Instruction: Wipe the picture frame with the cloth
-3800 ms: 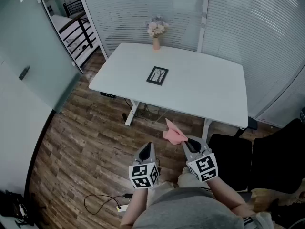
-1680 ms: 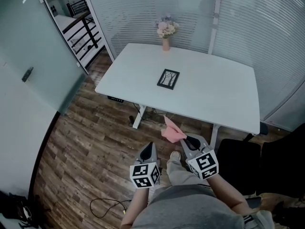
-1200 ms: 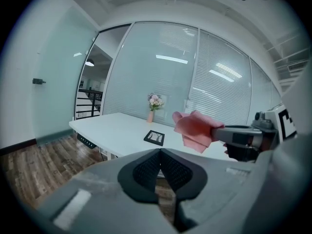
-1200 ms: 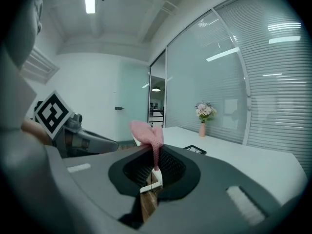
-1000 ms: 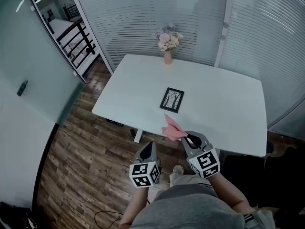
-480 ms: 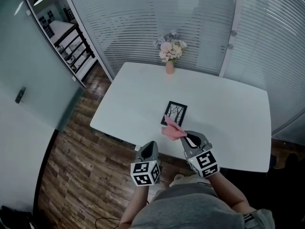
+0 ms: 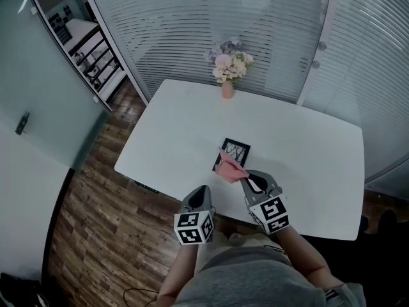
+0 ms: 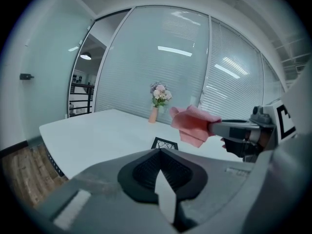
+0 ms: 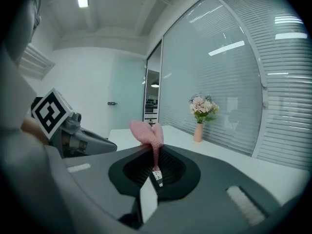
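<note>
A small black picture frame (image 7: pixel 234 151) lies flat on the white table (image 7: pixel 300 146); its near end is hidden behind the pink cloth (image 7: pixel 228 169). My right gripper (image 7: pixel 245 180) is shut on that cloth and holds it in the air just short of the frame. The cloth (image 9: pixel 147 132) sticks up from the jaws of the right gripper (image 9: pixel 155 152). My left gripper (image 7: pixel 200 191) hovers over the table's near edge, left of the frame, jaws together with nothing in them. In the left gripper view the frame (image 8: pixel 164 143) lies just past the left gripper (image 8: pixel 161 151), below the cloth (image 8: pixel 191 125).
A pink vase of flowers (image 7: pixel 227 66) stands at the table's far edge, in front of a glass wall with blinds. Wood floor (image 7: pixel 89 203) lies to the left of the table. A glass partition (image 7: pixel 38 88) stands at far left.
The person has walked up to the table, so the table and frame are now close. Both grippers now reach over its near edge. The cloth stays in the right gripper.
</note>
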